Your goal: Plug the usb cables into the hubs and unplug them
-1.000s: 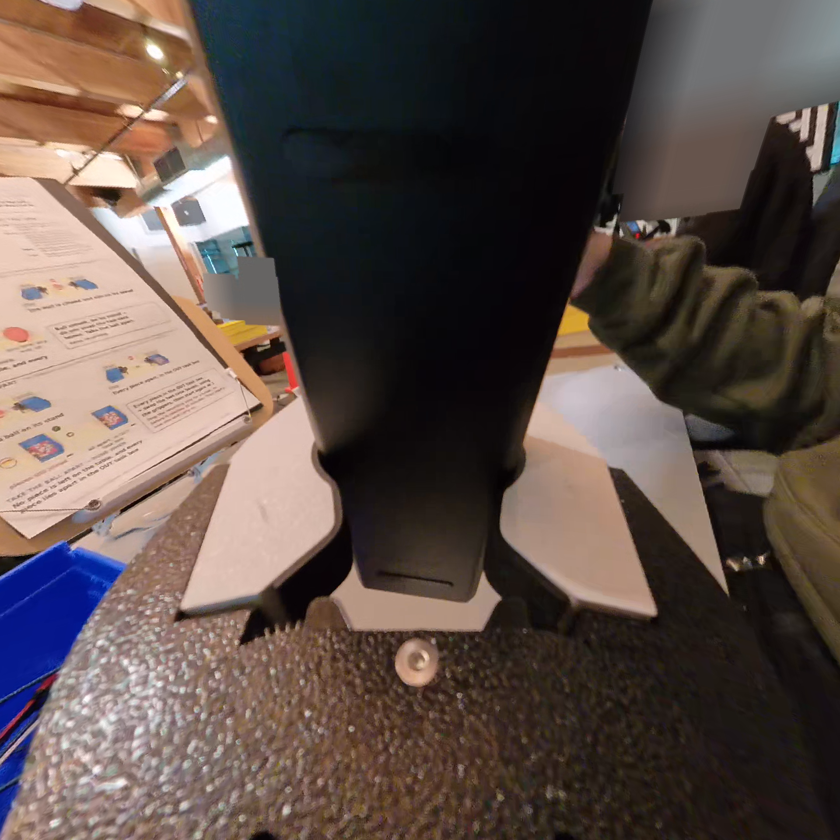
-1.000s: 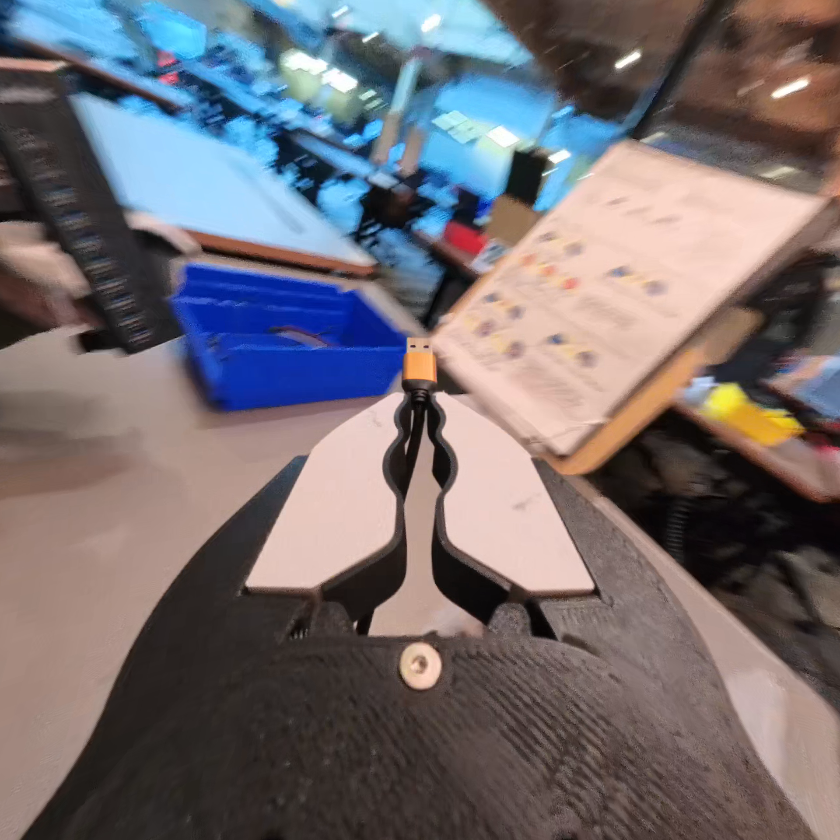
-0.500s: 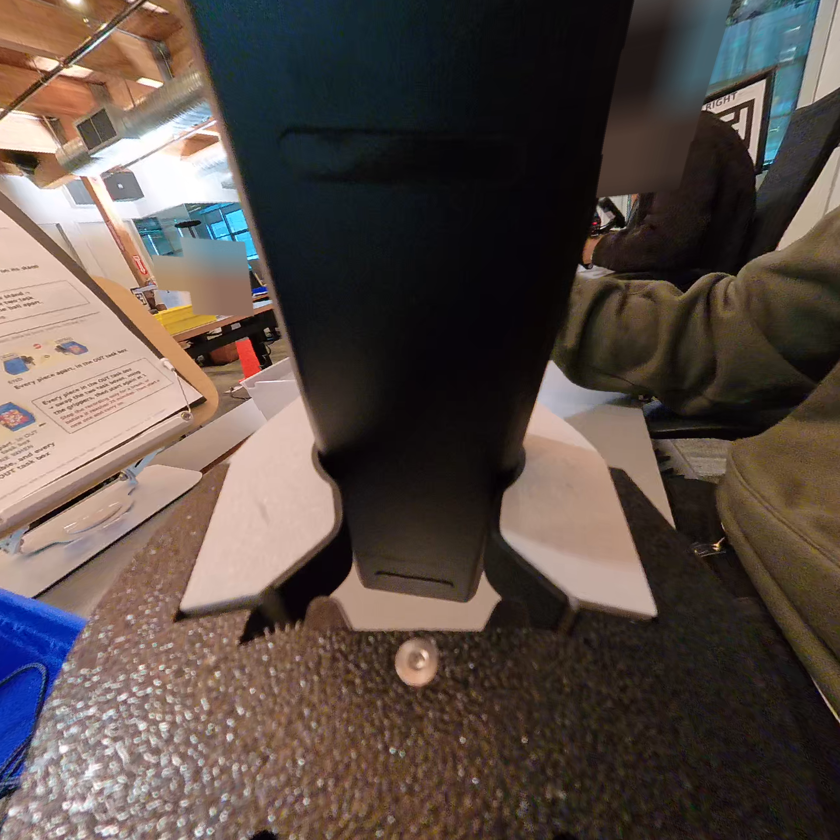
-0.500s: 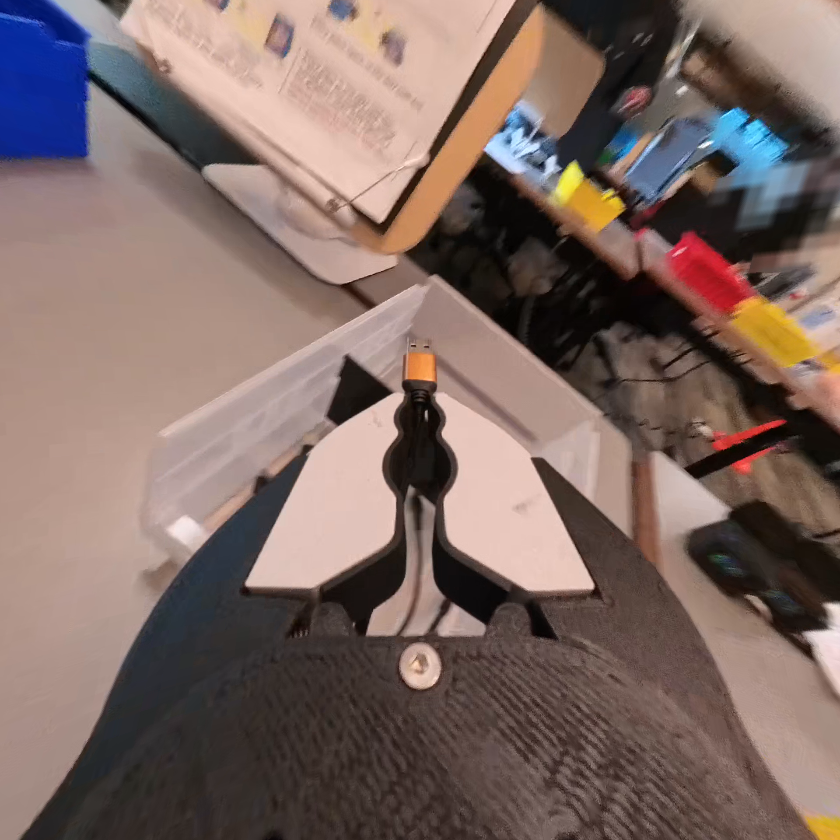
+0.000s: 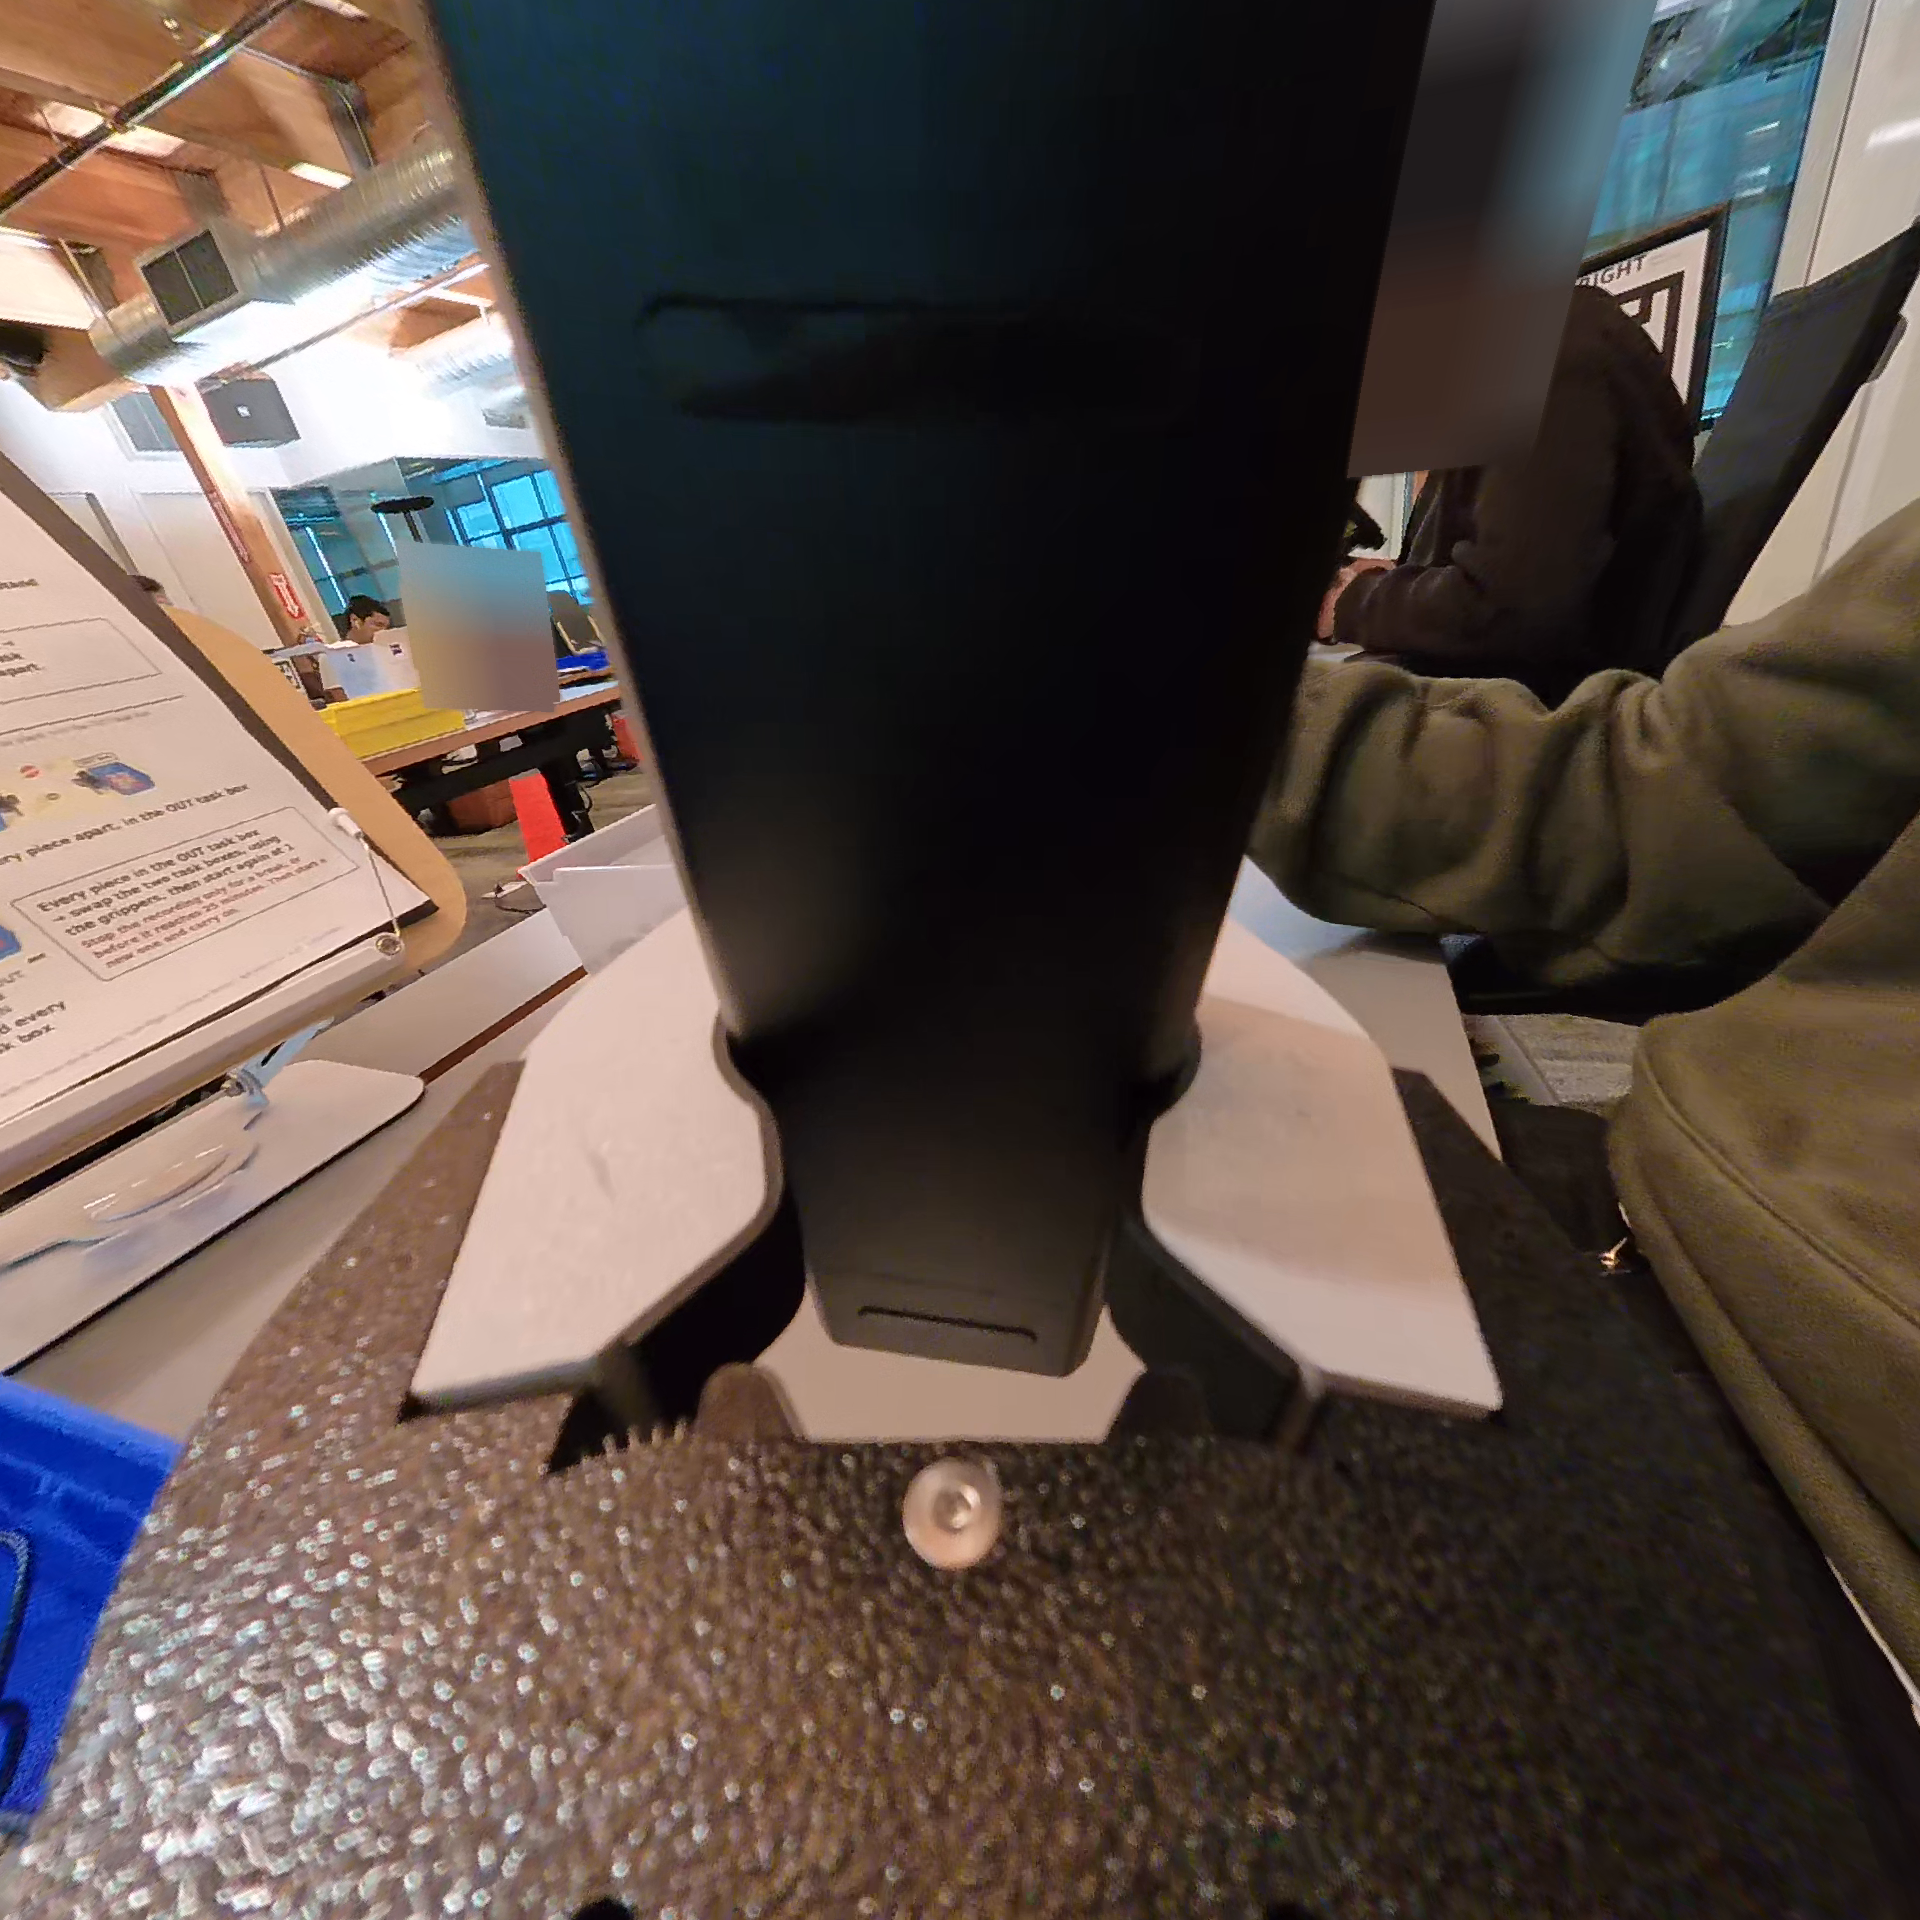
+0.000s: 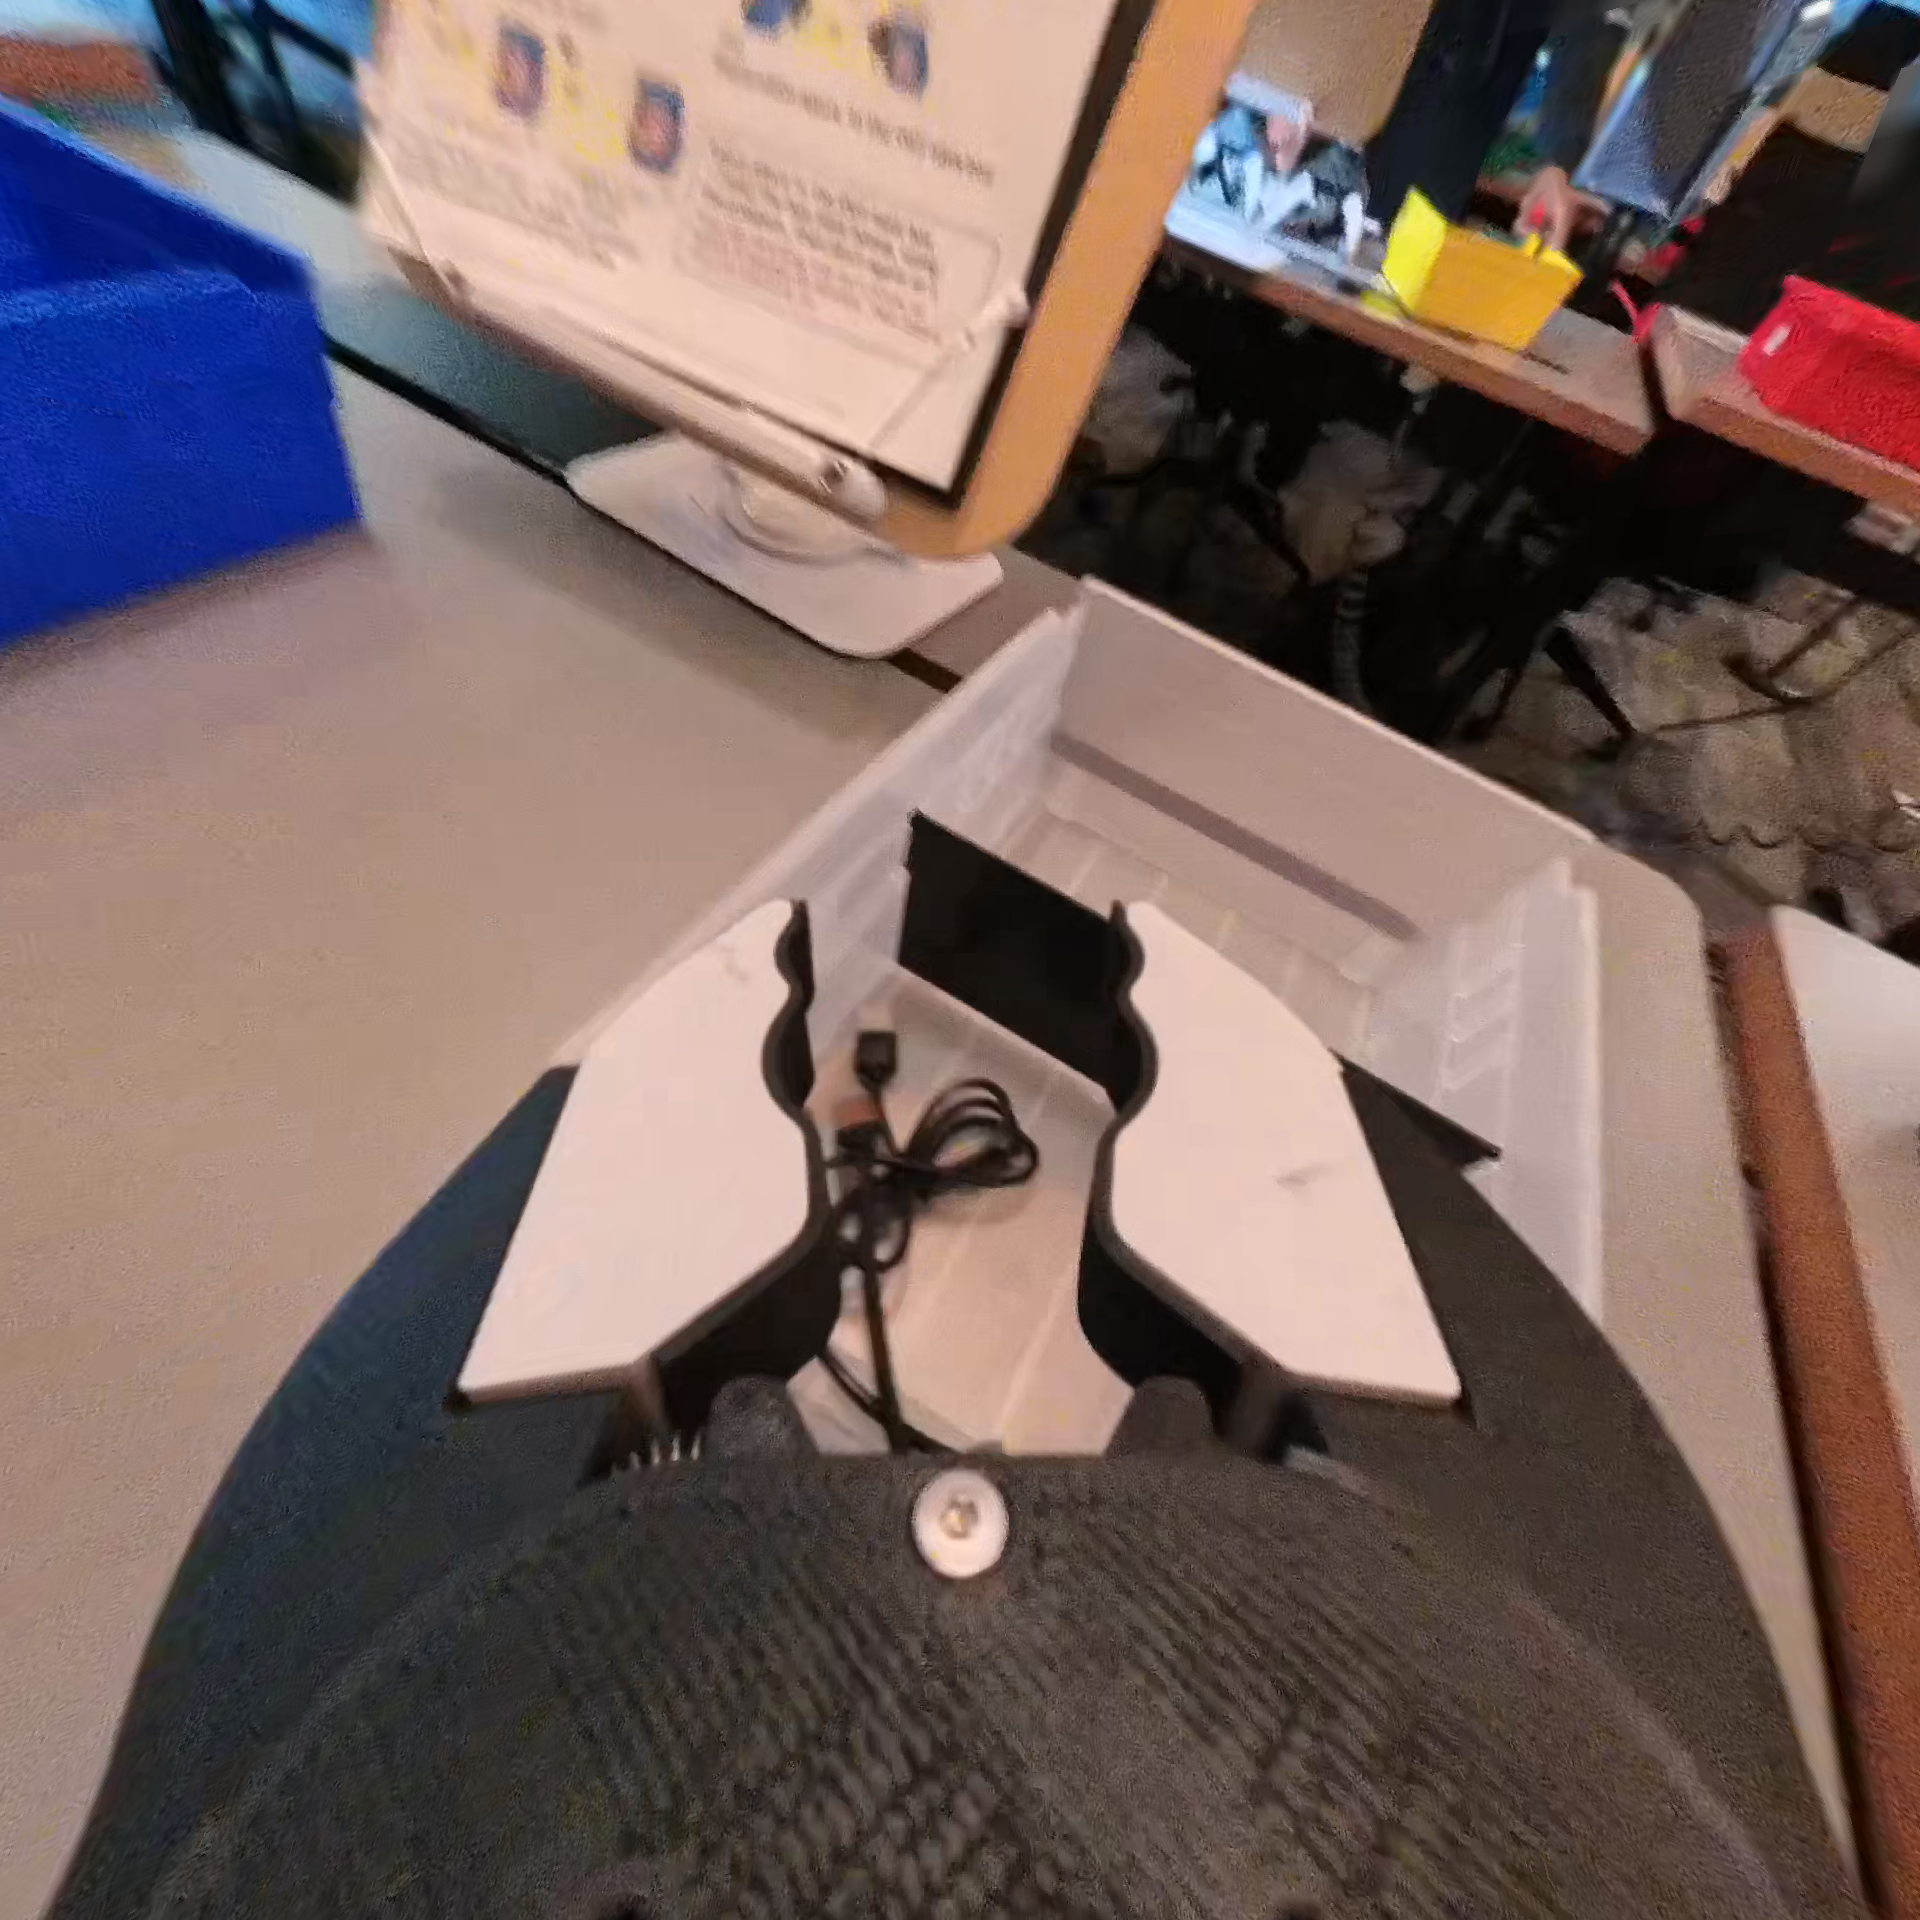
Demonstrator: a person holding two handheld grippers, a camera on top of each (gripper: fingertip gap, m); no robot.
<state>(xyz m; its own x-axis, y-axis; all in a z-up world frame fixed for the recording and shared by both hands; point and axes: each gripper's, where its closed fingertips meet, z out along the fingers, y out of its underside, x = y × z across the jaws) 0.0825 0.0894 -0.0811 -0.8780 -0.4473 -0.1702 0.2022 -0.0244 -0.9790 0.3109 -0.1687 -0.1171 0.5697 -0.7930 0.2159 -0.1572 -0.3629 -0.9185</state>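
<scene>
My left gripper (image 5: 956, 987) is shut on a long black USB hub (image 5: 935, 520), which stands up between the fingers and fills the middle of the left wrist view. My right gripper (image 6: 956, 935) is open and empty, held above the near end of a white plastic bin (image 6: 1299, 748). A black USB cable (image 6: 914, 1143) lies loosely coiled on the bin floor, seen between the fingers. Its plug end is blurred. A flat black piece (image 6: 997, 935) stands in the bin just beyond the cable.
An instruction board on a stand (image 6: 748, 208) sits behind the bin; it also shows in the left wrist view (image 5: 156, 831). A blue bin (image 6: 135, 395) is at the left. A person's olive sleeve (image 5: 1558, 810) reaches in at the right. The grey table (image 6: 364, 831) ends right of the bin. The tips of one gripper are about 35 cm away from the tips of the other.
My right gripper swung over the white bin and opened; the orange-tipped cable it held now lies in the bin. The left gripper still holds the hub and turned slightly right.
</scene>
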